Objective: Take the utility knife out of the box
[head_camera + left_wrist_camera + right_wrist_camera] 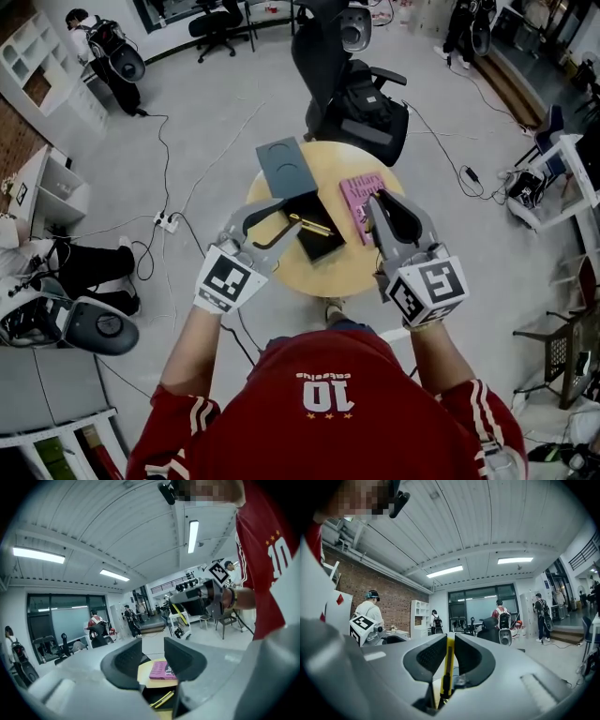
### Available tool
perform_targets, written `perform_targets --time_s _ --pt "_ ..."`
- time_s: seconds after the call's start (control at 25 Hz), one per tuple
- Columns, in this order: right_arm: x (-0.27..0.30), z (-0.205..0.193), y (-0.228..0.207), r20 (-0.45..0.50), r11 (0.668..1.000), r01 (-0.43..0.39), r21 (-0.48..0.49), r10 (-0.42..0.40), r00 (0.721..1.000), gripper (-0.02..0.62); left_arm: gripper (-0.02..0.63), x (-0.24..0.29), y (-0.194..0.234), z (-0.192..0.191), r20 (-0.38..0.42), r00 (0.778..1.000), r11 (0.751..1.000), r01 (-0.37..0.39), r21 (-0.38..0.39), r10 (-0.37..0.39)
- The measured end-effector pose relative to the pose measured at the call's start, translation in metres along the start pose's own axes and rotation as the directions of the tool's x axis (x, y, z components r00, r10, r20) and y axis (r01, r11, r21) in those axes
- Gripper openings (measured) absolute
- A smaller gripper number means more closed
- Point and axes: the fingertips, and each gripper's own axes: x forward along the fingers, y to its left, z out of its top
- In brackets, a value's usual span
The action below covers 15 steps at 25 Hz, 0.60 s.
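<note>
left gripper (152, 654): open, holds nothing, box (323, 247) just ahead and below | right gripper (449, 651): squeezed on the utility knife (447, 667), which stands up and down in it, above the surface (281, 274) | box down to its left; knife looks out, I think | thin yellow strip (309, 225) lies inside the box

Yellow utility knife (446, 667) upright in right gripper (446, 640); black box (328, 246) open

The box (319, 242) sits on the table (352, 267), book (361, 202) right, lid (284, 165) seemingly behind
</note>
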Motion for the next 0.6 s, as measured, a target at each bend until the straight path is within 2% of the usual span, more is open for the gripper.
perform_targets --time_s 0.08,0.32,0.48,0.6 --pt "0.004 -0.001 -0.007 -0.003 1.0 0.008 -0.001 -0.008 1.0 0.049 0.143 0.014 0.001 -0.014 -0.04 0.998 0.997 0.051 0.05 -0.049" --pt "0.015 -0.008 -0.027 -0.017 1.0 0.022 0.018 -0.022 1.0 0.049 0.143 0.049 -0.001 -0.047 -0.108 0.982 0.981 0.166 0.098 -0.156" --pt "0.021 -0.019 -0.039 -0.036 0.999 0.03 0.028 -0.029 0.999 0.049 0.143 0.07 -0.01 -0.076 -0.155 0.961 0.965 0.245 0.096 -0.228" --pt "0.025 -0.026 -0.048 -0.05 0.999 0.033 0.034 -0.031 0.998 0.049 0.143 0.087 -0.019 -0.106 -0.197 0.934 0.946 0.317 0.068 -0.299"
